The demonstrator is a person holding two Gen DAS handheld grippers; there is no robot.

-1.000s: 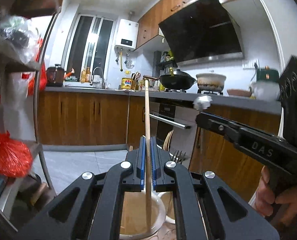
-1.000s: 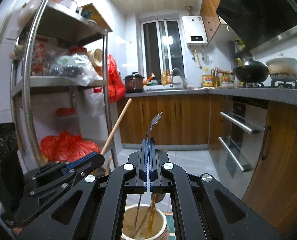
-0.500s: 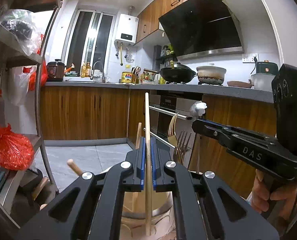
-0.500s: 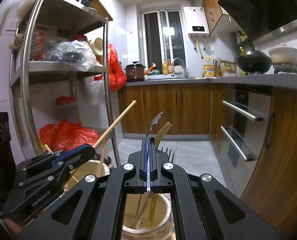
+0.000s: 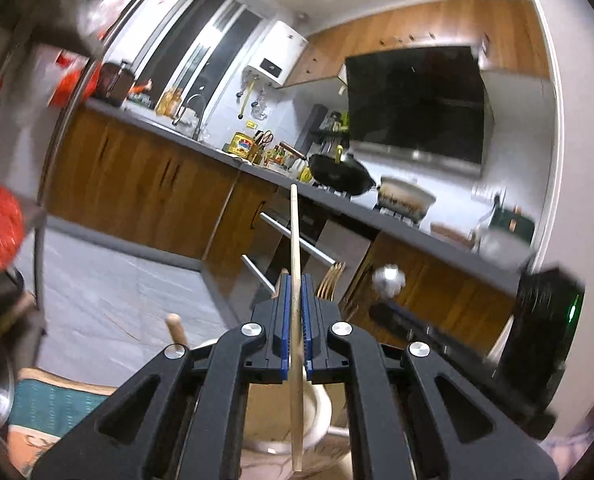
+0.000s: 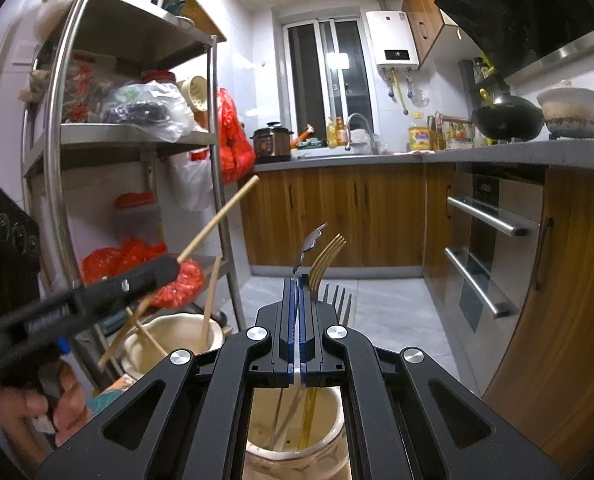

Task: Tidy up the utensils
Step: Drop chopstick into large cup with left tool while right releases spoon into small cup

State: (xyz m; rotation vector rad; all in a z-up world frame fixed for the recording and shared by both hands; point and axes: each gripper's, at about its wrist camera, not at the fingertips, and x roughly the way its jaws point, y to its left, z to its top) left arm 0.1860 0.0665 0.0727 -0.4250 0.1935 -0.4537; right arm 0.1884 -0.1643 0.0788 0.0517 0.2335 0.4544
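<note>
My left gripper (image 5: 295, 280) is shut on a long wooden chopstick (image 5: 294, 240), held above a cream ceramic jar (image 5: 317, 412). In the right wrist view the left gripper (image 6: 169, 266) holds the chopstick (image 6: 221, 216) tilted over the left jar (image 6: 173, 338), which holds other wooden sticks. My right gripper (image 6: 298, 284) is shut on a thin silver utensil (image 6: 311, 242), its lower end inside the jar (image 6: 297, 454) below. A gold fork (image 6: 327, 258) and a dark fork (image 6: 339, 300) stand in that jar. The right gripper shows in the left wrist view (image 5: 381, 310).
A steel shelf rack (image 6: 69, 128) with red bags stands on the left. Wooden cabinets and an oven (image 6: 493, 240) line the right. A grey counter (image 6: 377, 158) carries a wok and pot. A teal patterned cloth (image 5: 53, 408) lies under the jars.
The left gripper has tilted and swung left with the chopstick over the left jar. The right gripper has sunk a little with the silver utensil toward its jar.
</note>
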